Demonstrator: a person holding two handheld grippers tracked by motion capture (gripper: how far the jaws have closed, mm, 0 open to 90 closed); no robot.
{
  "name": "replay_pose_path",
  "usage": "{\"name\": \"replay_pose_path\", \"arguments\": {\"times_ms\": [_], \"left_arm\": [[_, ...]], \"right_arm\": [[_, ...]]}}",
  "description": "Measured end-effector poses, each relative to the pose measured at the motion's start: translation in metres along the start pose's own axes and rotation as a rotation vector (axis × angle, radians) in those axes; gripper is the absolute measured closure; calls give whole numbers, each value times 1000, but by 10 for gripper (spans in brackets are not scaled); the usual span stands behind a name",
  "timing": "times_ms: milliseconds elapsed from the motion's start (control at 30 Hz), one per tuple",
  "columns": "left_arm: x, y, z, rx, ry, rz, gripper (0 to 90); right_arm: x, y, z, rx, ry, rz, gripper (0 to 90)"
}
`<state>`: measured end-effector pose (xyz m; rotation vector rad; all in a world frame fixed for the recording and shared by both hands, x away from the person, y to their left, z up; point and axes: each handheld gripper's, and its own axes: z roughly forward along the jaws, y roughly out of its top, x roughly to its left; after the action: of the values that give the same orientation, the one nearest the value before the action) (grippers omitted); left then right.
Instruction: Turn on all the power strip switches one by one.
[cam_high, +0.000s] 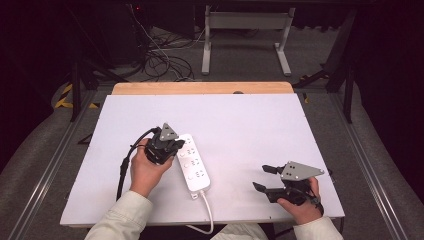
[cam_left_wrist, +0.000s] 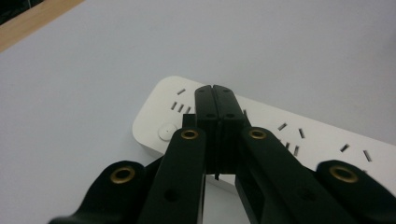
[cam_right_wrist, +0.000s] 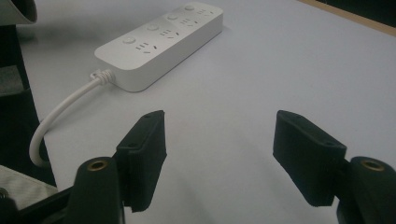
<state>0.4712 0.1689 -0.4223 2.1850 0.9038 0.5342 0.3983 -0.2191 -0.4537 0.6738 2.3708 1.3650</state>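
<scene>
White power strip lying lengthwise on the white table, left of centre, cord trailing off the near edge. Left gripper clenched, jaws pressed together with nothing between, tips over the strip's far end. Right gripper released, jaws wide apart, near the right near corner, well apart from the strip.

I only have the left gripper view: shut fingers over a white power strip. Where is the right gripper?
Observer: The right gripper sits near the table's front right corner, apart from the power strip.
Operator: Is it open?
Observer: Yes, its fingers are spread wide with nothing between them.
Operator: Where does the strip's cable go?
Observer: The cable leaves the strip's near end and drops over the table's front edge.
</scene>
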Motion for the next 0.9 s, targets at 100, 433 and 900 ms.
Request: {"name": "replay_pose_path", "arguments": {"times_ms": [100, 433, 900], "left_arm": [[4, 5, -1, -8, 6, -4, 900], [21, 17, 0, -4, 19, -37, 900], [37, 10, 24, 76, 25, -59, 900]], "right_arm": [[0, 0, 0, 0, -1, -1, 355], [0, 0, 0, 1, 0, -1, 355], [0, 0, 1, 4, 6, -2, 358]]}}
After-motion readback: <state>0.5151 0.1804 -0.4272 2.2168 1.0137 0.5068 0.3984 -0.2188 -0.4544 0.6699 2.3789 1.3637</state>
